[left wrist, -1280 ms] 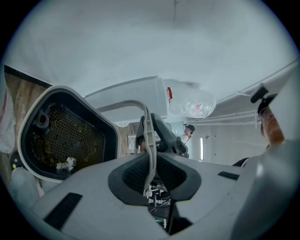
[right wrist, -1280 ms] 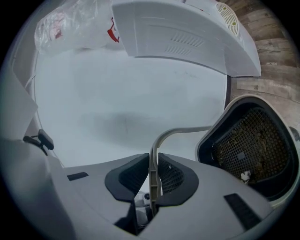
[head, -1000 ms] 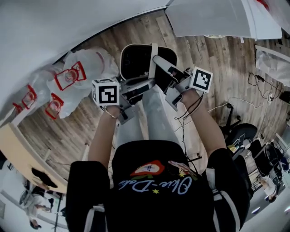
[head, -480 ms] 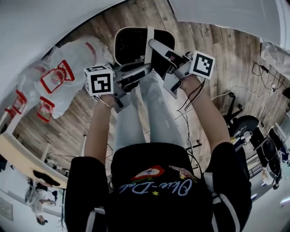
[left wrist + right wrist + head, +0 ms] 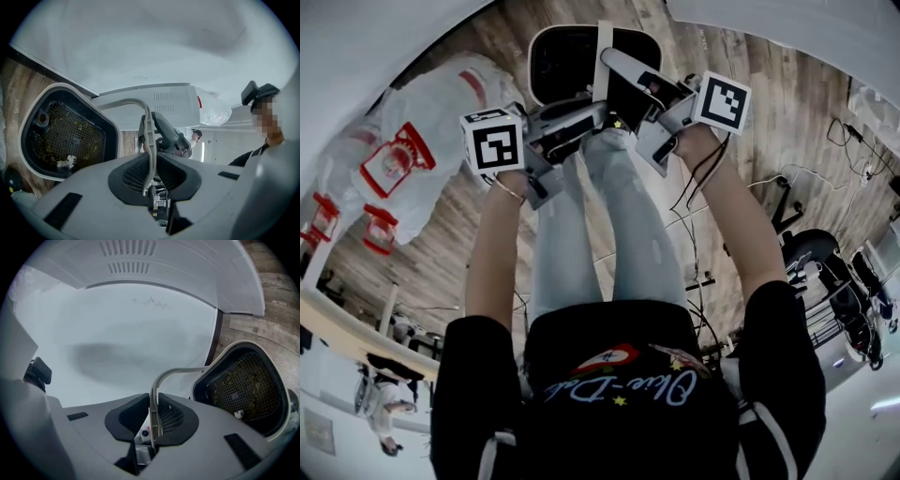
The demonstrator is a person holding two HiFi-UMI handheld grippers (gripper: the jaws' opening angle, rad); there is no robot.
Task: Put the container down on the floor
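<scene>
Compared with a second ago, both grippers sit further up the head view with the arms stretched longer. The white-rimmed dark plastic container [image 5: 562, 61] has gone with them, lower toward the wooden plank floor [image 5: 431, 262]; the grip itself has not changed.

The left gripper [image 5: 150, 174] pinches the thin pale arched handle [image 5: 149, 136] between its dark pads, its jaws nearly together with only the strip between them. The right gripper [image 5: 153, 422] clamps the same handle from the opposite side, and its nose shows just beyond the left gripper's jaws. The container hangs from that handle, to the left of the left gripper's jaws and to the right of the right gripper's. It is tipped so that its mouth faces both cameras (the black mesh lining [image 5: 243, 390] carries greenish crumbs and a white scrap). Whether its base touches the floor cannot be told.

Out to the left gripper's left lie crumpled white plastic bags with red print [image 5: 403, 159], near the container's rim with a strip of bare planks between. Ahead of both pairs of jaws rises a white vented panel [image 5: 187, 268], close behind the container. Beneath the grippers stand legs in pale jeans [image 5: 581, 244]. To the right gripper's right the planks run open as far as a black office chair [image 5: 806, 251].
</scene>
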